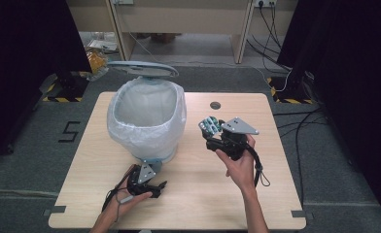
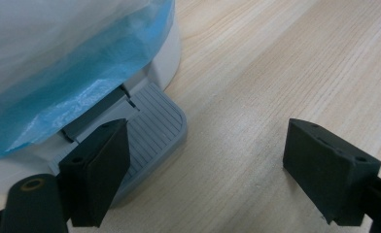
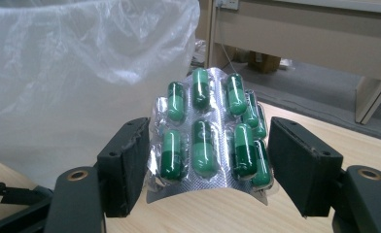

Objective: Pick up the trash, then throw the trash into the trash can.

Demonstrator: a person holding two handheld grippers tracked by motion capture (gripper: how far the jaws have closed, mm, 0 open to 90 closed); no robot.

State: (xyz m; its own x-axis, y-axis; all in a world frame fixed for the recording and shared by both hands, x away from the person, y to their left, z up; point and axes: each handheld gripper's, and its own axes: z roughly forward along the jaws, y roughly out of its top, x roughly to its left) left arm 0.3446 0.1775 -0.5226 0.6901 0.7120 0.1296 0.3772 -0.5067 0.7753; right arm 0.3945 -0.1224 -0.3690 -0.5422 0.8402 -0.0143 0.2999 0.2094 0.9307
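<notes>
A blister pack of green capsules (image 3: pixel 208 141) is bowed between the jaws of my right gripper (image 3: pixel 209 150), which is shut on it. In the high view this gripper (image 1: pixel 211 131) holds the pack (image 1: pixel 209 125) above the table, just right of the bin. The white pedal bin (image 1: pixel 147 119) is lined with a clear bag and its lid (image 1: pixel 142 69) stands raised behind it. My left gripper (image 2: pixel 217 150) is open, and its left jaw lies over the grey ribbed pedal (image 2: pixel 152 128) at the bin's foot. From above, the left gripper (image 1: pixel 154 177) sits low at the bin's front.
The wooden table (image 1: pixel 188 204) has a round cable hole (image 1: pixel 215 105) behind the right hand. Bare tabletop (image 2: pixel 285 63) stretches to the right of the pedal. Desks, cables and dark curtains surround the table on the floor.
</notes>
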